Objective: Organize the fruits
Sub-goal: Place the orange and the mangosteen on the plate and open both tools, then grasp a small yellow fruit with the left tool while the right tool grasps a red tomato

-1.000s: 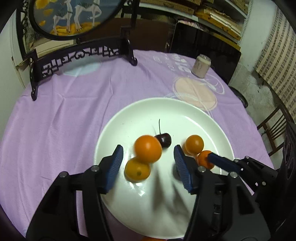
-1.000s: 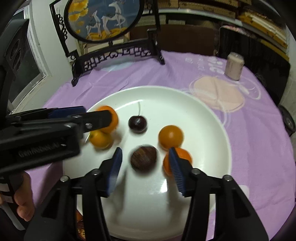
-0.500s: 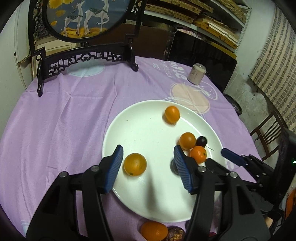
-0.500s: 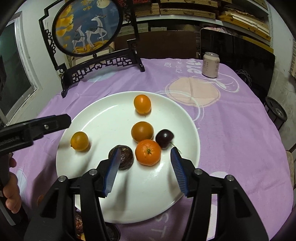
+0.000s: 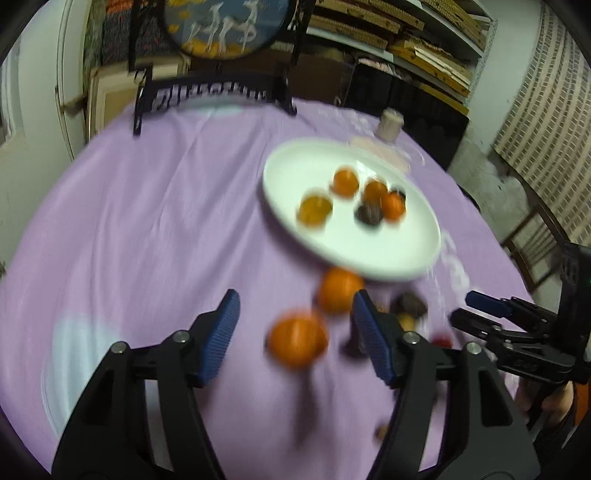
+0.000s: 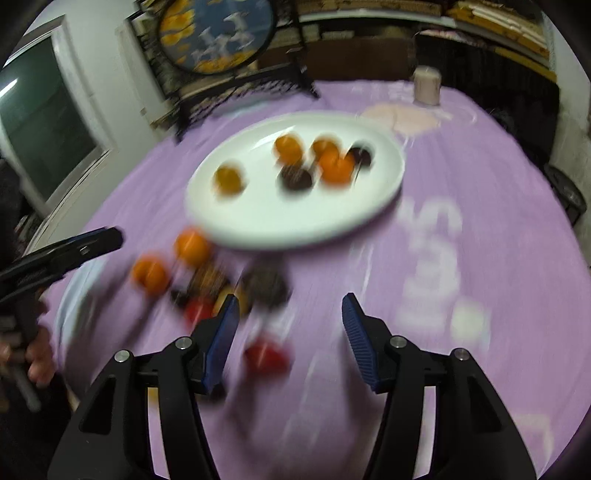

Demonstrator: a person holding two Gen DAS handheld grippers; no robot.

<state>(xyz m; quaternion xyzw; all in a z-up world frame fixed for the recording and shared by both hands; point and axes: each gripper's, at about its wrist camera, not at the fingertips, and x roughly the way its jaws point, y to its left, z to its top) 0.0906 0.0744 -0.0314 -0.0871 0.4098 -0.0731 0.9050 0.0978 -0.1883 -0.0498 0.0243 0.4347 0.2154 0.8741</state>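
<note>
A white plate (image 5: 369, 251) (image 6: 266, 221) on the purple cloth holds several orange fruits and two dark ones, among them a dark fruit (image 6: 295, 178). Loose fruit lies on the cloth in front of the plate: two oranges (image 5: 297, 343) (image 5: 339, 295), dark fruits (image 6: 264, 286) and a red fruit (image 6: 266, 356). My left gripper (image 5: 295, 339) is open and empty, with the near orange between its fingers. My right gripper (image 6: 290, 338) is open and empty, above the red fruit. Both views are blurred.
A black carved stand with a round painted screen (image 5: 218, 26) stands at the table's far side. A pale can (image 5: 388, 125) (image 6: 426, 85) stands behind the plate. A chair (image 5: 532, 236) is off the table's right edge.
Both grippers have pulled back from over the plate toward the table's near edge. The loose fruits in front of the plate have come into view. Both stay open.
</note>
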